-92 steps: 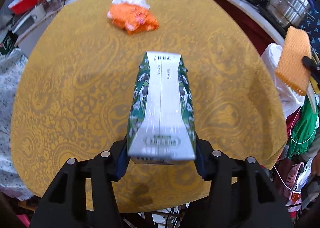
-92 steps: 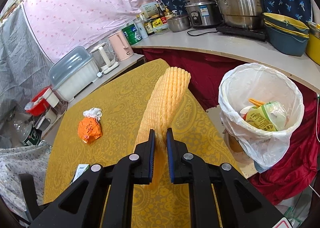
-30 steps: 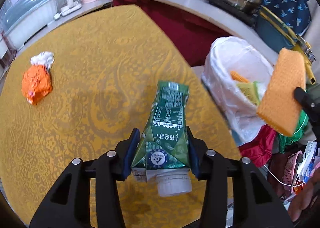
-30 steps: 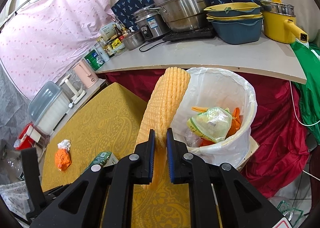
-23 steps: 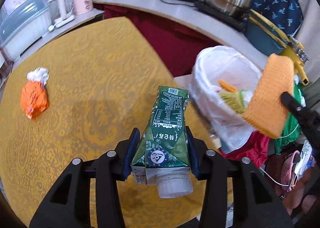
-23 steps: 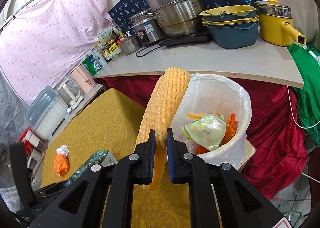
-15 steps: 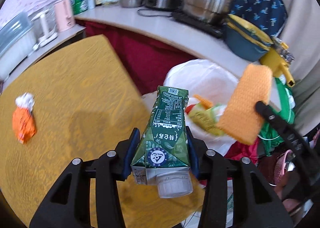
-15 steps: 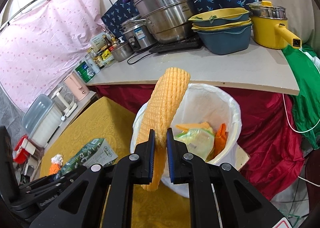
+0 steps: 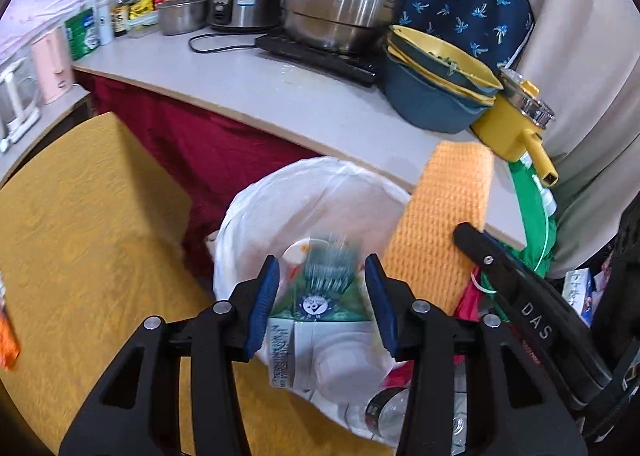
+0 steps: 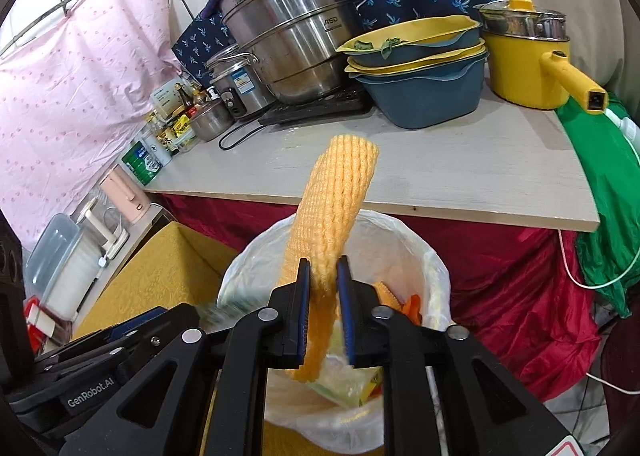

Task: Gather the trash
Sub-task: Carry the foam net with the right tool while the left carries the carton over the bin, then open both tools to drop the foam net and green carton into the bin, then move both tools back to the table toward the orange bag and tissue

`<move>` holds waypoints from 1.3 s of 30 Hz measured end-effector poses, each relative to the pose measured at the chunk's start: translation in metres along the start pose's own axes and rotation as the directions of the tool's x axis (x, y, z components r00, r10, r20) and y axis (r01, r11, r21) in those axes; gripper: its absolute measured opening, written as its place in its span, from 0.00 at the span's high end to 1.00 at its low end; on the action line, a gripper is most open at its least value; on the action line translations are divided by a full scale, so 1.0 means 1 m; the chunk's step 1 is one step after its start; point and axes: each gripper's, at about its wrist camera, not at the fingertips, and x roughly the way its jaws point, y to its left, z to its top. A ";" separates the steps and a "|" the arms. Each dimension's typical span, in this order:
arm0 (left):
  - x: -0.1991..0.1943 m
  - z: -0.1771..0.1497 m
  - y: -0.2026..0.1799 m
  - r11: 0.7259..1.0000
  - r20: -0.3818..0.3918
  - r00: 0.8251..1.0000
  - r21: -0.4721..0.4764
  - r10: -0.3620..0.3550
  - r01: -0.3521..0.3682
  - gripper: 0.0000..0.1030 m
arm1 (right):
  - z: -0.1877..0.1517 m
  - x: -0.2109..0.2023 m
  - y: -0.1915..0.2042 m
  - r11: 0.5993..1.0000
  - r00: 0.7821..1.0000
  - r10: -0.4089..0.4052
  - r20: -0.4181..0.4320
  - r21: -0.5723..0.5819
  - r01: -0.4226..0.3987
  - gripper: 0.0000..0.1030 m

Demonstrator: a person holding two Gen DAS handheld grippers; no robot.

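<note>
Both grippers hang over the white-lined trash bin (image 10: pixel 434 276) beside the tabletop's edge, so releases fall inside. The left gripper (image 9: pixel 322 298) is opening, its green carton (image 9: pixel 320 304) slipping free. The right gripper (image 10: pixel 323 312) is opening around the orange sponge cloth (image 10: pixel 334 216).

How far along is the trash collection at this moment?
Done: the bin already holds wrappers. In hand: both grippers are over it with jaws opening; the left gripper has the blurred green carton between its jaws, the right gripper the orange sponge. Left: an orange wrapper on the table.
</note>
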 end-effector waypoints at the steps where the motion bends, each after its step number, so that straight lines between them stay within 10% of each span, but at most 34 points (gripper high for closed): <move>1: 0.002 0.004 0.003 1.000 0.002 1.000 -0.008 -0.001 0.001 0.49 | 0.003 0.004 0.001 1.000 1.000 0.004 -0.001 0.004 -0.004 0.76; 7: -0.017 0.019 0.028 0.997 0.091 0.995 -0.069 0.051 -0.045 0.23 | 0.020 0.003 0.018 0.999 0.998 0.041 0.041 -0.004 -0.041 0.58; 22: -0.076 -0.001 0.079 0.976 0.154 0.973 -0.164 0.169 -0.144 0.18 | 0.007 -0.044 0.074 0.992 0.991 0.101 0.090 -0.079 -0.094 0.49; 39: -0.160 -0.049 0.175 0.899 0.179 0.905 -0.292 0.387 -0.327 0.10 | -0.039 -0.052 0.190 0.954 0.974 0.227 0.012 -0.205 -0.219 0.41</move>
